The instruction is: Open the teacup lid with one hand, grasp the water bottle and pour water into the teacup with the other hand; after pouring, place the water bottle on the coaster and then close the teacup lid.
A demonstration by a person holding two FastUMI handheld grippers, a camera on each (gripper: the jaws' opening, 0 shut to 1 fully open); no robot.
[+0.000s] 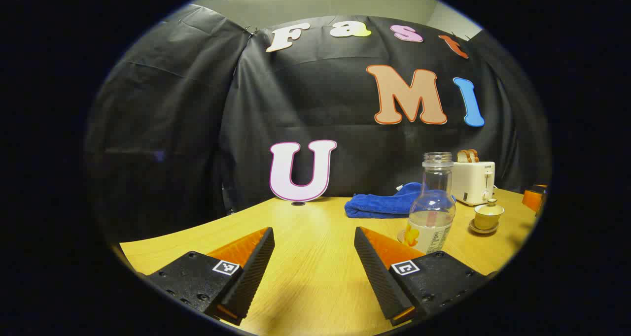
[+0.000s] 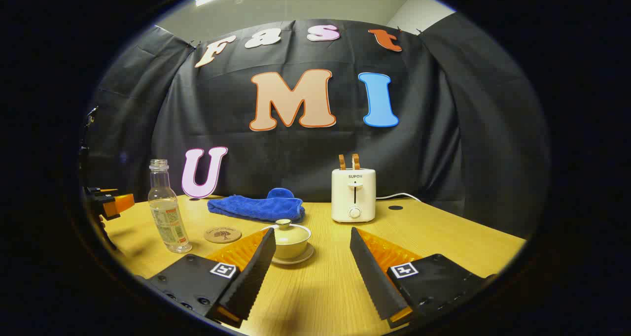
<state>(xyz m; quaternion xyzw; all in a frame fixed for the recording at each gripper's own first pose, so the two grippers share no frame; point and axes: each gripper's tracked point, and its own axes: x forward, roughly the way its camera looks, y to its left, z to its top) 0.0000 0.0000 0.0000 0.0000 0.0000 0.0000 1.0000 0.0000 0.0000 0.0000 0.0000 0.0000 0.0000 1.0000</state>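
You are holding both grippers, left (image 1: 314, 257) and right (image 2: 310, 257), wide and empty over the table (image 2: 443, 242), facing a fragile, slippery lidded teacup (image 2: 290, 241), best pinched by its knob, beside a light, part-filled, uncapped bottle (image 2: 167, 210), best gripped mid-body.

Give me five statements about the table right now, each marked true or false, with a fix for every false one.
1. The teacup has its lid on. True.
2. The water bottle stands on the coaster. False: it stands on the table beside it.
3. The right claw is open. True.
4. The left claw grips the bottle. False: it is open and empty.
5. The blue towel covers the toaster. False: it lies beside it.
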